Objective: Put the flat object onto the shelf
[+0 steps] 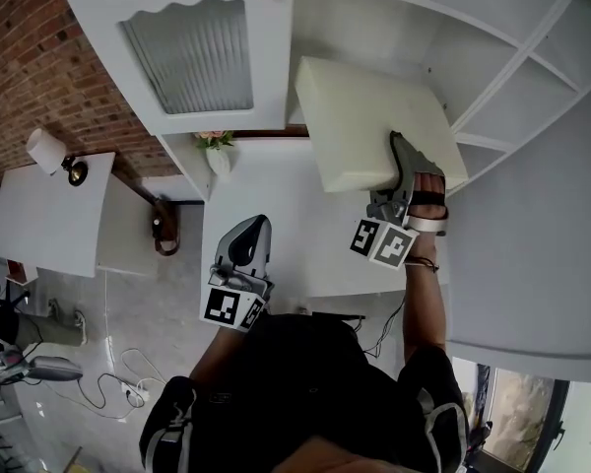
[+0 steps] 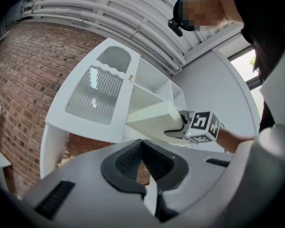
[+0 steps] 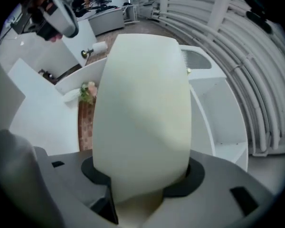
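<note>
The flat object is a thick cream slab (image 1: 369,116), held level in front of the white cabinet's open shelves (image 1: 492,57). My right gripper (image 1: 406,161) is shut on the slab's near edge. In the right gripper view the slab (image 3: 142,103) fills the middle and the jaws (image 3: 142,179) clamp it from both sides. The left gripper view shows the slab (image 2: 152,115) and the right gripper (image 2: 183,127) at the shelf opening. My left gripper (image 1: 248,236) hangs lower left of the slab, apart from it. Its pads (image 2: 128,160) meet with nothing between them.
The cabinet's ribbed-glass door (image 1: 192,52) stands to the left of the shelves. A small vase of flowers (image 1: 217,146) sits on the white counter (image 1: 276,195) below it. A lamp (image 1: 49,151) stands on a side table by the brick wall. Cables (image 1: 118,387) lie on the floor.
</note>
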`<action>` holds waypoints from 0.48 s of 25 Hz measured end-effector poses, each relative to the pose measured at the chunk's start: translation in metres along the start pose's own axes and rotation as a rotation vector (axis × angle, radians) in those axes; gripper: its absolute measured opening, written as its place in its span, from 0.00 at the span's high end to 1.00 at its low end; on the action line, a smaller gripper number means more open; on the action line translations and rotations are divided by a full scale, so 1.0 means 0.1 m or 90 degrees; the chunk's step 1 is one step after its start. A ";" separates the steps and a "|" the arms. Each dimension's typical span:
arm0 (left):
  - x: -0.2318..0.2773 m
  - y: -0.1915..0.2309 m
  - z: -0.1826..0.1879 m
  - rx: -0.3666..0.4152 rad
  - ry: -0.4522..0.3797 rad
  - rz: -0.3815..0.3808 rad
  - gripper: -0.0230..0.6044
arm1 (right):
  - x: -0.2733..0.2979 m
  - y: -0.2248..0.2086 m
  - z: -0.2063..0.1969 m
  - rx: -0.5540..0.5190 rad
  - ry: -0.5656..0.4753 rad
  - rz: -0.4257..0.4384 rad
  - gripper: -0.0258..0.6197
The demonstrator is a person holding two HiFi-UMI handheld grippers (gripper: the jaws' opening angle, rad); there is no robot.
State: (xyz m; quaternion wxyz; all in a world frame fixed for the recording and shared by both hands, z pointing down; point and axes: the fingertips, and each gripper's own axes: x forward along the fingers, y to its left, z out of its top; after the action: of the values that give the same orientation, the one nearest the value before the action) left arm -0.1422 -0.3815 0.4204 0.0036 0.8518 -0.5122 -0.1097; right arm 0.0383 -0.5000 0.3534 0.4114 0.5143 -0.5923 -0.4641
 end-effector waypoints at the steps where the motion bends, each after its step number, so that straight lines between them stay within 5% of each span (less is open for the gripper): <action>1: 0.00 0.00 -0.01 -0.001 0.001 0.000 0.95 | 0.07 0.09 -0.01 -0.022 0.009 0.005 0.53; 12: -0.04 0.06 -0.06 -0.011 0.007 0.008 0.95 | 0.66 0.49 -0.09 -0.142 0.068 0.022 0.53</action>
State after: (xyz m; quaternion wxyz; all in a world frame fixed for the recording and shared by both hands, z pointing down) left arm -0.1480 -0.3813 0.4282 0.0148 0.8491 -0.5166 -0.1096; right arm 0.0267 -0.5641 0.4040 0.5049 0.4788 -0.5231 -0.4922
